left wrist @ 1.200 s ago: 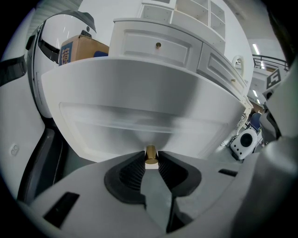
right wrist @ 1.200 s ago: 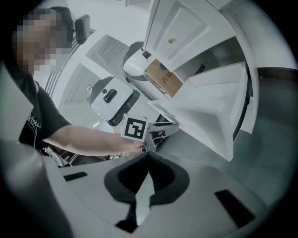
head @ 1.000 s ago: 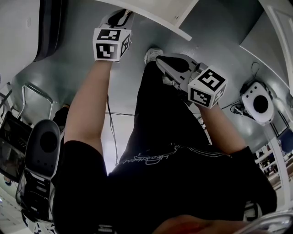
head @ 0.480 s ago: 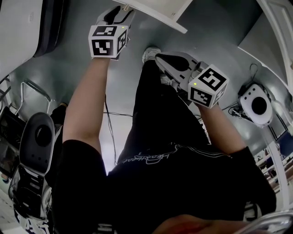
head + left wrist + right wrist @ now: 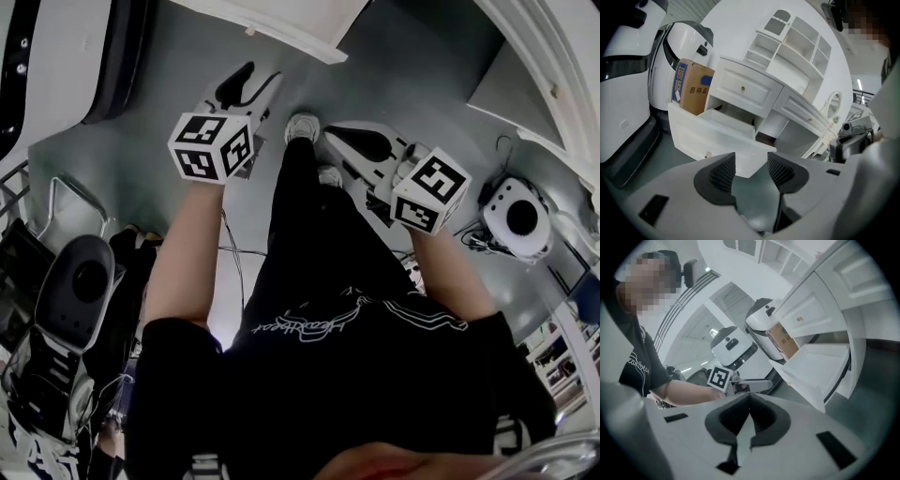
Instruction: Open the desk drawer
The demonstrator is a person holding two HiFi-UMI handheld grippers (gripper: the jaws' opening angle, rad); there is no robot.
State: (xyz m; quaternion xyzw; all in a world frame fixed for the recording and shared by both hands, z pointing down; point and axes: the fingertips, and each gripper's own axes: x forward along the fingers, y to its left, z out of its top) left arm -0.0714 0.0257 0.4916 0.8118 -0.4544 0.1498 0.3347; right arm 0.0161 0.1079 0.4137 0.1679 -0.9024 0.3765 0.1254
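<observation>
Left gripper [image 5: 262, 73]: released, jaws spread wide after just opening, nothing between the ribbed pads [image 5: 723, 174] but grey floor [image 5: 169, 131]. In the head view, held at 11 o'clock, marker cube [image 5: 211, 145] toward the camera, tips aimed toward 12 o'clock and clear of the white furniture edge there. Right gripper [image 5: 330, 138]: clenched, dark pads pressed together in its own view with nothing caught between them; in the head view at 1 o'clock, beside a pale shoe [image 5: 302, 125]. Drawer [image 5: 717, 133]: pulled well out of the white table [image 5: 797, 110], lying at 8 o'clock in the left gripper view, small round knob [image 5: 708, 154] on its front panel, apart from both grippers. Just above it, toward 11 o'clock, an upper drawer [image 5: 743, 89] sitting flush and closed. At 12 to 1 o'clock, open shelves [image 5: 792, 42] on top of the table. At 9 o'clock of the table, a cardboard box [image 5: 693, 89] wedged against a rounded white machine [image 5: 682, 44]. Same pulled-out drawer in the right gripper view at 3 o'clock, with the box at 1 o'clock.
</observation>
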